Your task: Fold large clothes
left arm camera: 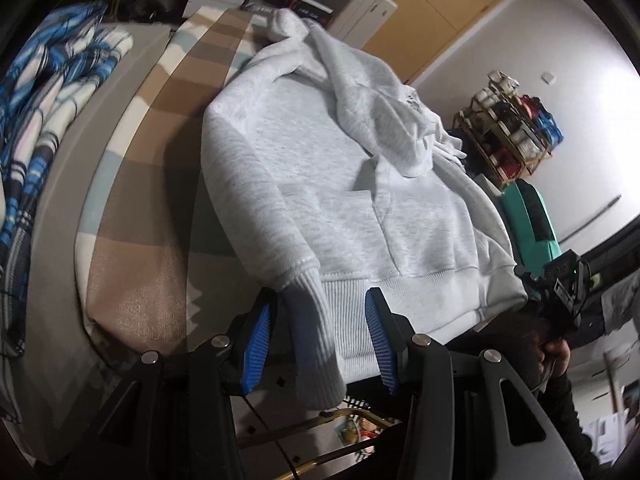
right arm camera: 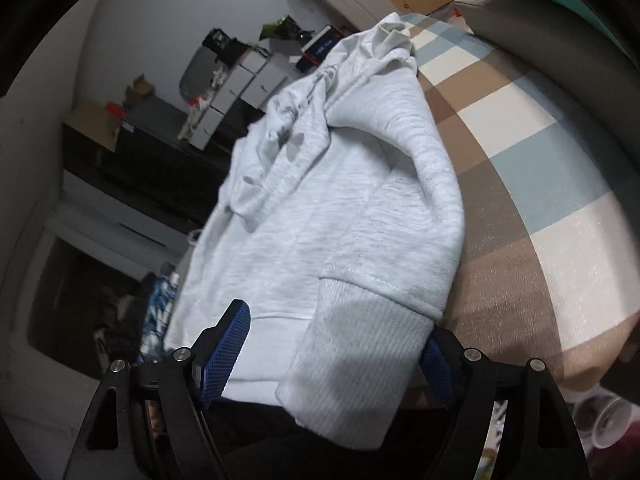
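Note:
A light grey hoodie (left arm camera: 320,184) lies flat on a checked bed cover (left arm camera: 132,264), hood at the far end, ribbed hem toward me. Both sleeves are folded in along its sides. My left gripper (left arm camera: 320,344) is open, its blue pads either side of the left sleeve's ribbed cuff (left arm camera: 316,340) and the hem corner. In the right wrist view the hoodie (right arm camera: 320,220) fills the middle. My right gripper (right arm camera: 336,352) is open, its jaws straddling the right sleeve's ribbed cuff (right arm camera: 360,352) at the hem. The right gripper also shows in the left wrist view (left arm camera: 560,292).
A blue patterned quilt (left arm camera: 44,120) lies bunched along the bed's far side. Boxes and drawers (left arm camera: 360,4) stand beyond the hood. A shelf of jars (left arm camera: 508,128) and a teal seat (left arm camera: 532,220) stand by the wall. A dark cabinet (right arm camera: 140,160) stands left of the bed.

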Motion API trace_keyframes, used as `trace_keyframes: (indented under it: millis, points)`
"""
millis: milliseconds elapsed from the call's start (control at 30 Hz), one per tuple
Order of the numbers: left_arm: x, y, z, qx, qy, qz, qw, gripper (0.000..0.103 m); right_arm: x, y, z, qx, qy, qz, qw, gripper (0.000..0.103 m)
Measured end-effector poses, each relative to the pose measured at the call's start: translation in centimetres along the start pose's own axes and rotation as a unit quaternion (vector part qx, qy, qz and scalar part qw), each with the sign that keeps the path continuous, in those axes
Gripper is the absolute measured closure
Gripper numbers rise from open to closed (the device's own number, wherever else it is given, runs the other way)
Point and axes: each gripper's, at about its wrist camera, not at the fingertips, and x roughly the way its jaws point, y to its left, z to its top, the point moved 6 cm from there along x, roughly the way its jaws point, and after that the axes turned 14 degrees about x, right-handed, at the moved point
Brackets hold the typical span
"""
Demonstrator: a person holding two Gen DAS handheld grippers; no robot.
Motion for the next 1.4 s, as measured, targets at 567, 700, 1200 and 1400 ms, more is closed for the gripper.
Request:
trace_keyframes:
  millis: [567,700,1200,1400]
  points:
    - [-0.1,-1.3,-1.0,0.071,0.051,0.109,0.9902,0.101,-3.1,2.9,-0.7,-0.088,-0.044,-0.098,0.990,0.093]
    - [-2.2,-1.9,-2.7,0.063,0.040,0.069,0.9948,0.101,-5.5,4.6,-2.1,-0.087,-0.043,-0.053,0.994,0.093]
    - [-6.2,-5.8,-2.4,0.055,-0.042,-0.009,0.9976,0.101,-14.6,4.2,-7.1,-0.026,-0.067,0.061,0.996,0.093]
    - [-7.1,-5.8,0.1,0.069,-0.061,-0.024,0.9955,0.101,-14.6,5.5,-5.9,-0.031,-0.077,0.066,0.994,0.092]
